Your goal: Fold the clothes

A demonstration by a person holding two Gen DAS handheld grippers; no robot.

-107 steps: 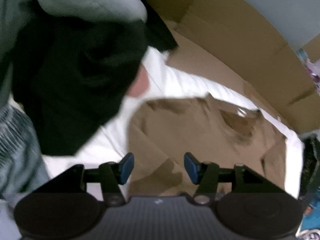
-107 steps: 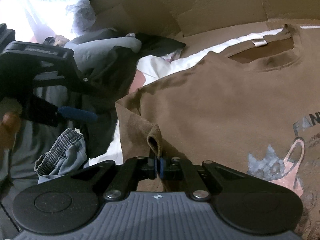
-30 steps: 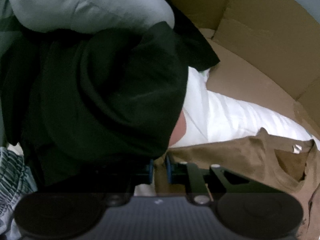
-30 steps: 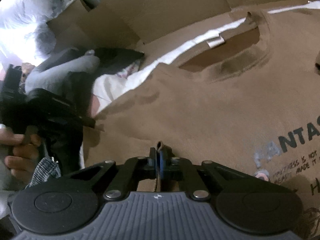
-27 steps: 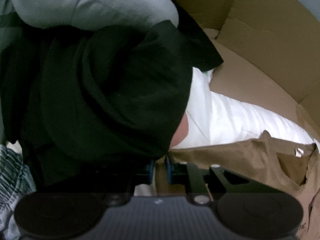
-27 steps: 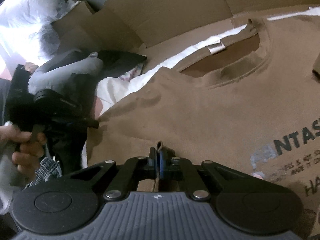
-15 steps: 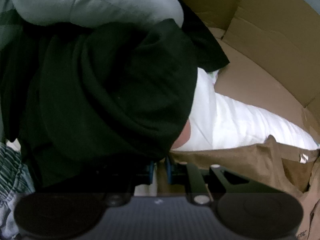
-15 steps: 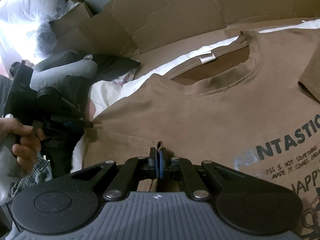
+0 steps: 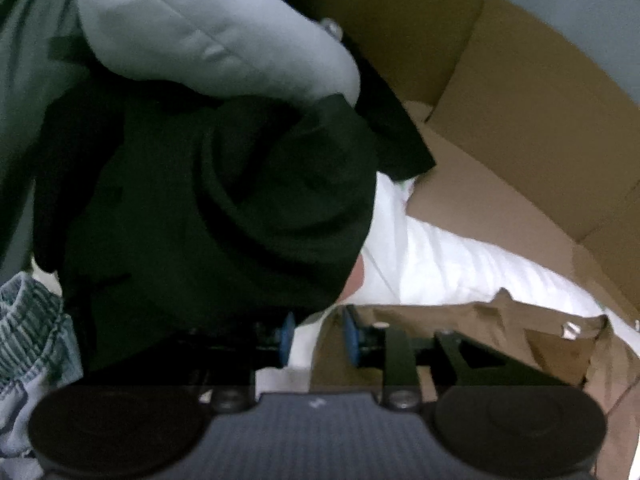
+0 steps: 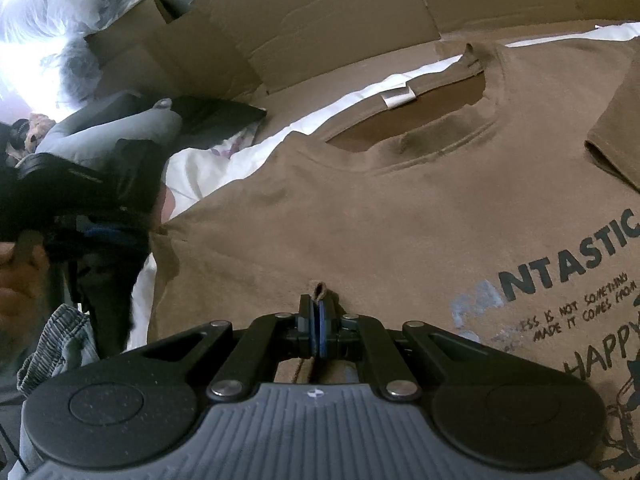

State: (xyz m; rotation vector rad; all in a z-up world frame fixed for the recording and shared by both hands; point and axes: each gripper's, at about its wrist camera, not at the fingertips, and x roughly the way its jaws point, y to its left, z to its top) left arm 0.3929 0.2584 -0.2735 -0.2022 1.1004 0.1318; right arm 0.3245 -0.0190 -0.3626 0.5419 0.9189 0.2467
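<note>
A brown printed T-shirt (image 10: pixel 400 208) lies face up on a white sheet, collar at the far side. My right gripper (image 10: pixel 319 320) is shut on a small pinched fold of its chest cloth. In the left wrist view the shirt (image 9: pixel 460 328) shows its shoulder edge. My left gripper (image 9: pixel 319 338) has its jaws opening there. The shirt's corner lies in the gap beside the right blue pad (image 9: pixel 352 338), and the left pad stands off it. From the right wrist view, the left gripper (image 10: pixel 104 234) sits at the shirt's left corner, carried by a hand (image 10: pixel 16 280).
A heap of dark clothes (image 9: pixel 220 208) under a pale grey padded piece (image 9: pixel 208 40) crowds the left side. Striped grey cloth (image 9: pixel 28 332) lies at the near left. Flattened cardboard (image 9: pixel 520 120) lines the far side beyond the white sheet (image 9: pixel 440 264).
The left jaws, nearly shut on the shirt's corner before, have parted and the gripper has lifted slightly. The right gripper keeps its pinch, and the shirt lies flatter and more spread.
</note>
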